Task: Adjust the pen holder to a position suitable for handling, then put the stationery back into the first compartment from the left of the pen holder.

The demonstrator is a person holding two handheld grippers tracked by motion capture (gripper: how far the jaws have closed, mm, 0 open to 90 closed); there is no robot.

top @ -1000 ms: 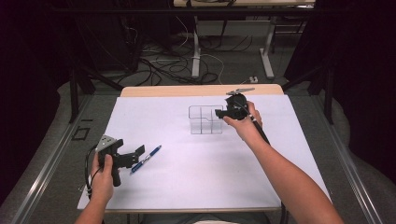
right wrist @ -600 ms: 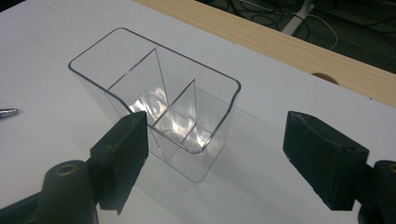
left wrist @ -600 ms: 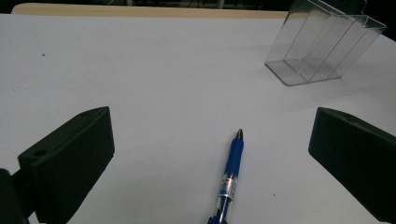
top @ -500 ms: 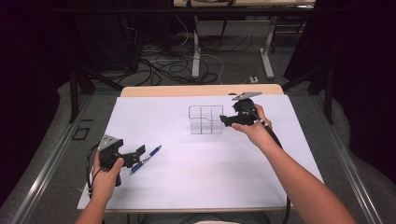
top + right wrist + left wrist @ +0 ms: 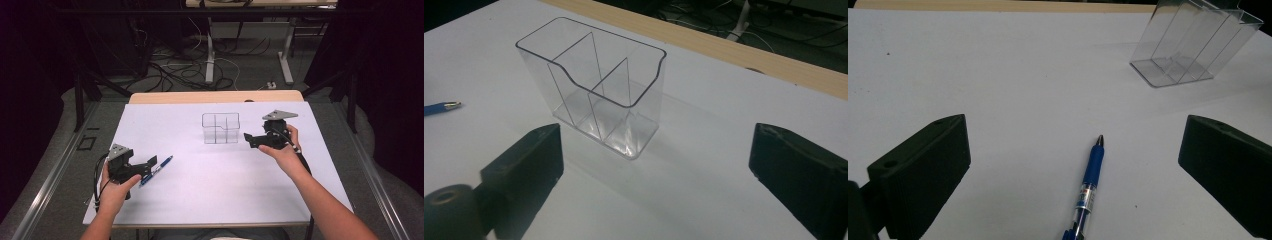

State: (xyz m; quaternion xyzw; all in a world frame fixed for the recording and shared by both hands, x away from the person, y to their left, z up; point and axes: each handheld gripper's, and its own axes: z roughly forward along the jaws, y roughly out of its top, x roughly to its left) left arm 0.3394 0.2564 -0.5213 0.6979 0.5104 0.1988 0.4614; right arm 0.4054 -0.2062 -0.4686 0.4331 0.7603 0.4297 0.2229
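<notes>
White table [image 5: 210,200], floor cables [image 5: 165,70] behind.

No text, brand, number or sign can be read anywhere here. The blue click pen with a clear lower barrel [image 5: 1090,187], lying between the spread jaws in the left gripper view, has a small band with red and dark marks near its clear section; it may be a printed label, but it is too small and blurred to make out. The clear plastic three-compartment organiser [image 5: 596,85], ahead of the jaws in the right gripper view, carries no lettering, and neither does the white table [image 5: 200,170].
</notes>
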